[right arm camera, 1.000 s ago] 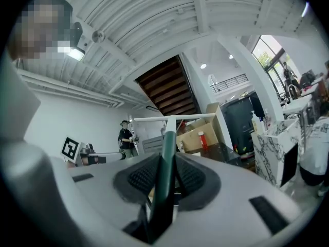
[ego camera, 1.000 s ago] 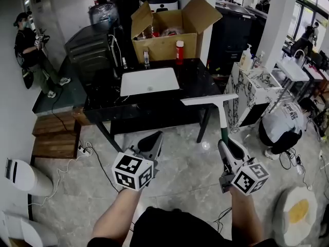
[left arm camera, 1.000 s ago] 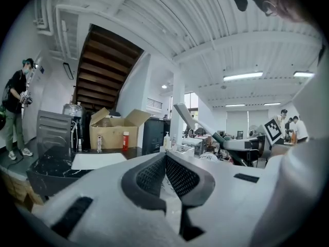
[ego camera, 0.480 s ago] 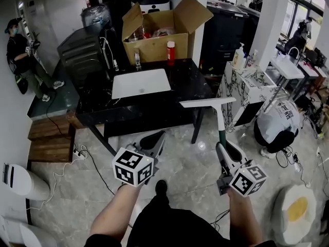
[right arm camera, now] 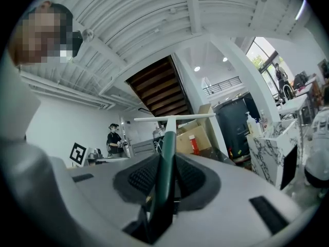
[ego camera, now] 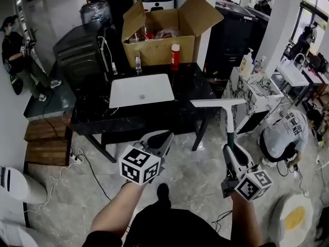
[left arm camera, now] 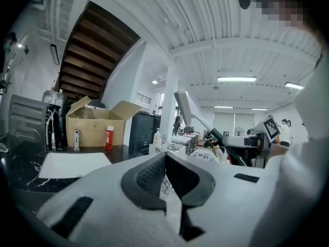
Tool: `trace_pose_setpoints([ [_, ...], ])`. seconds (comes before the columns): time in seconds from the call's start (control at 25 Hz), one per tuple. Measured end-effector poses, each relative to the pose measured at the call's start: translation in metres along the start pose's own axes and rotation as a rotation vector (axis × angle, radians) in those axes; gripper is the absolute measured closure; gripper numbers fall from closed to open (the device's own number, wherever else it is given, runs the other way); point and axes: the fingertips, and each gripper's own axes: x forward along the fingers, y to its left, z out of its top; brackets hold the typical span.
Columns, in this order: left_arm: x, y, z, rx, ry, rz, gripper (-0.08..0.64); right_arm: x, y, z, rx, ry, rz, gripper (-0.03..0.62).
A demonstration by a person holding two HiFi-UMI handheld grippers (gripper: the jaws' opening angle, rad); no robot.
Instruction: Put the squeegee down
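A squeegee (ego camera: pixel 217 102) with a white blade and a dark green handle stands upright in my right gripper (ego camera: pixel 230 149), which is shut on the handle. The blade hangs in the air just off the right front corner of the black table (ego camera: pixel 190 81). In the right gripper view the handle (right arm camera: pixel 165 163) runs up between the pads to the blade (right arm camera: pixel 175 118). My left gripper (ego camera: pixel 160 137) is shut on nothing and points at the table's front edge; its pads meet at the tip (left arm camera: pixel 165 157). The left gripper view also shows the squeegee (left arm camera: pixel 191 111) at the right.
On the table lie a white board (ego camera: pixel 141 90), an open cardboard box (ego camera: pixel 164 35), a red bottle (ego camera: pixel 175 57) and a small bottle (ego camera: pixel 138 63). A marble-patterned cabinet (ego camera: pixel 254 94) stands to the right. One person crouches at the right (ego camera: pixel 282 133) and another stands at the far left (ego camera: pixel 10 42). Cables lie on the floor.
Both grippers have moved forward toward the table, and the squeegee has gone with the right one. The table now looks nearer. The jaws have stayed as they were.
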Motion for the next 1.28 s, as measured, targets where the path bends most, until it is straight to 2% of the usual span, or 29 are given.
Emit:
trace_pose_setpoints([
  [0.4, 0.066, 0.127, 0.035, 0.004, -0.030, 0.023, 0.551, 0.147, -0.025, 0.008, 0.000, 0.025, -0.018, 0.494],
  [0.6, 0.086, 0.171, 0.046, -0.008, -0.036, 0.012, 0.551, 0.193, -0.029, 0.019, -0.002, 0.042, -0.023, 0.494],
  [0.76, 0.101, 0.189, 0.045, -0.026, -0.026, 0.000, 0.551, 0.211, -0.038, 0.024, -0.012, 0.043, -0.038, 0.494],
  [0.96, 0.115, 0.199, 0.043, -0.010, -0.004, -0.019, 0.551, 0.230, -0.053, 0.023, 0.015, 0.045, -0.052, 0.494],
  [1.28, 0.139, 0.218, 0.045, -0.029, 0.003, 0.008, 0.551, 0.258, -0.077, 0.032, 0.039, 0.039, -0.026, 0.494],
])
